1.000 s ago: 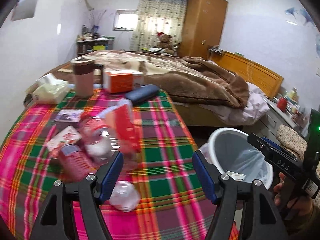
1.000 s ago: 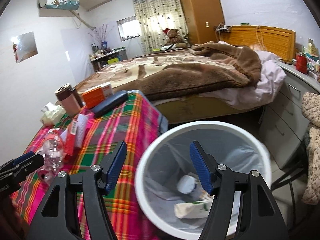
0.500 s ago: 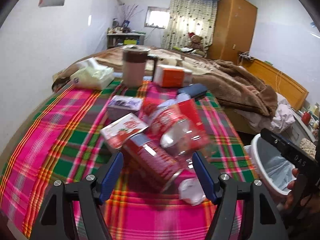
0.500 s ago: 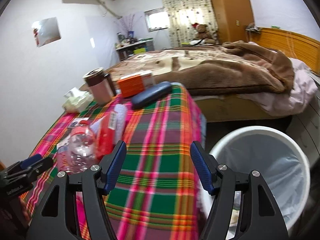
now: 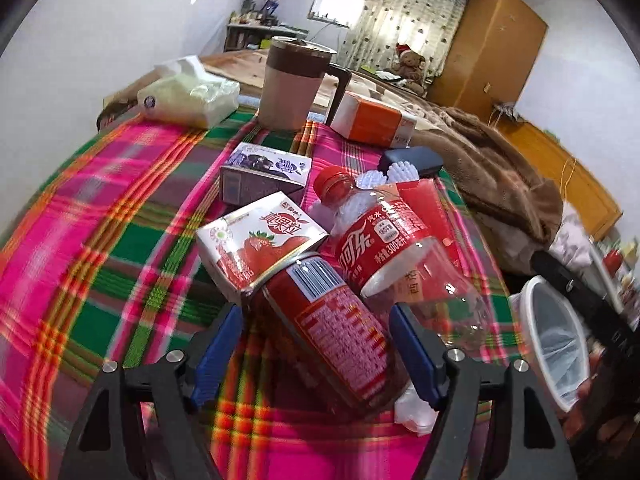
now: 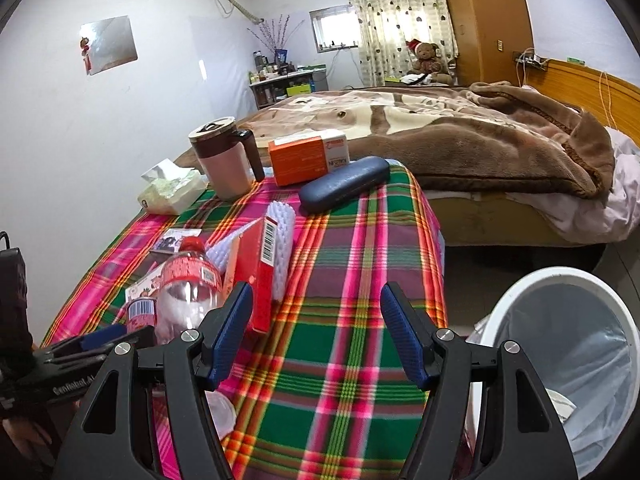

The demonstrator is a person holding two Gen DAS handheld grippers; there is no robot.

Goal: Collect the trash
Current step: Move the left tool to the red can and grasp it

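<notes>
A red can (image 5: 332, 332) lies on the plaid tablecloth (image 5: 100, 240) between the blue pads of my left gripper (image 5: 316, 316). The jaws are opening and do not press on it. Against the can lean a clear cola bottle with a red label (image 5: 384, 240) and a strawberry drink carton (image 5: 256, 244). A purple carton (image 5: 264, 176) lies behind them. My right gripper (image 6: 318, 320) hangs open over bare cloth with nothing between its fingers. The white bin (image 6: 560, 270) with a clear liner stands to its right. In the right wrist view the bottle (image 6: 188, 288) and left gripper (image 6: 120, 338) show at the left.
A red box (image 6: 256, 272) and white brush (image 6: 282, 240) lie by the bottle. Farther back stand a mug (image 6: 224, 160), an orange box (image 6: 304, 160), a blue glasses case (image 6: 344, 184) and a tissue pack (image 6: 172, 192). A bed with a brown blanket (image 6: 480, 136) is behind the table.
My left gripper swung from the table edge by the bin to the trash pile and dropped around the red can, jaws widening. My right gripper moved left from above the bin to over the cloth.
</notes>
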